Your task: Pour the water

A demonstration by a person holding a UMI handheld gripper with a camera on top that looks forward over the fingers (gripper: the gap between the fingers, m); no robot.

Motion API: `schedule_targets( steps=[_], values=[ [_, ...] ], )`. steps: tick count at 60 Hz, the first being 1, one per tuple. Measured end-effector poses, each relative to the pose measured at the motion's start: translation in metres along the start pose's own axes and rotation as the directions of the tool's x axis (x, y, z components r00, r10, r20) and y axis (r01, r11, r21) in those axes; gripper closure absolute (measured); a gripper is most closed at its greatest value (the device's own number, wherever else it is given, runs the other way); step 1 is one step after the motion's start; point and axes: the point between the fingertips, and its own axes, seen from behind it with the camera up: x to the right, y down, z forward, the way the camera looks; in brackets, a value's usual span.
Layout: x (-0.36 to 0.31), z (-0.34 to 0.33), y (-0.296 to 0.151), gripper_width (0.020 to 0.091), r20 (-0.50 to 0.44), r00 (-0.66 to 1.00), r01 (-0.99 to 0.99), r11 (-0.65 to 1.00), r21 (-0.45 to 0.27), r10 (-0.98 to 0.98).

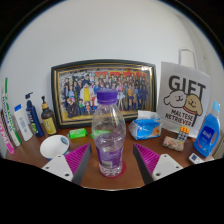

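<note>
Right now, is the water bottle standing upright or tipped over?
Upright. The water bottle stands on the table with its purple cap on top, between the open fingers of the tool.

- Clear bottle (108,135) with a purple cap, a pale label band round its middle.
- Hand-held gripper (110,160): white fingers, magenta pads (148,157) ribbed with fine lines.
- Desk (110,178), reddish-brown wood.
- Framed photo (105,92) in a dark, gold-edged frame.
- White bag (185,105) printed "GIFT" in black, with a cartoon dog.
- Blue bottle (209,133) beside the bag.
- White cup (54,146), blue inside.
- Small green box (77,133).
</note>
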Motion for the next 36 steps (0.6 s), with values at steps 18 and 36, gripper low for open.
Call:
schedule_targets(
  steps=[18,36],
  values=[
    [-0.034,-0.158,-0.008,0.0251,-0.036,0.996,0.075,0.991,-0.114,-0.08],
    [-0.113,-0.32,0.001,0.0251,0.02,0.986,0.168,0.974,-0.152,-0.167]
  ],
)
